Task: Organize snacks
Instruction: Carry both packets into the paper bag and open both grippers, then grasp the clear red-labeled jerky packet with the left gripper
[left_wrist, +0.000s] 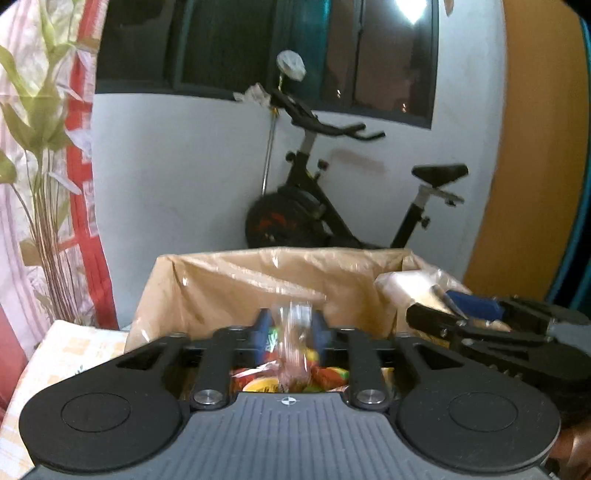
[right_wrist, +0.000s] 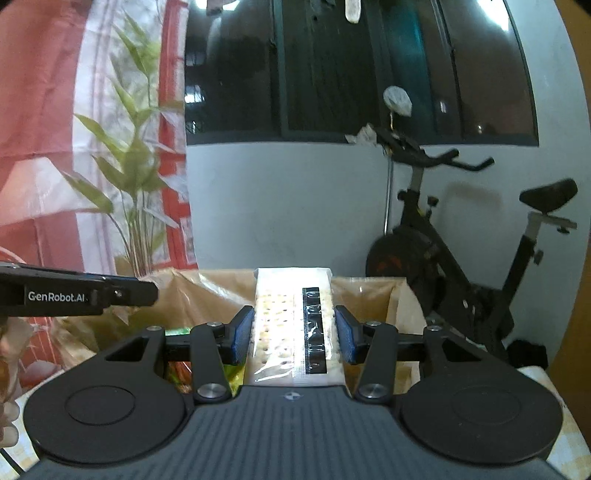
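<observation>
On the left, our left gripper (left_wrist: 290, 328) hangs over the cardboard box (left_wrist: 236, 284), which is lined with crinkled clear plastic. Between its blue pads (left_wrist: 264, 326) sits a small clear packet (left_wrist: 293, 347) with something brownish inside; it is blurred, and the pads seem to stand a little off its sides, so we read these jaws as apart rather than gripping. Below it, inside the box, we see a heap of bright wrappers (left_wrist: 325, 376) in red, yellow and green.

Moving right, our right gripper (right_wrist: 294, 330) is clamped on a cracker pack (right_wrist: 291, 325): a long, clear-wrapped sleeve of pale, dotted crackers with a black strip of print running down its right half. It points straight away from us, one blue pad pressed on each long side, its far end above the box's back wall.

Behind the box, an exercise bike (right_wrist: 461, 236) stands against the white wall.
</observation>
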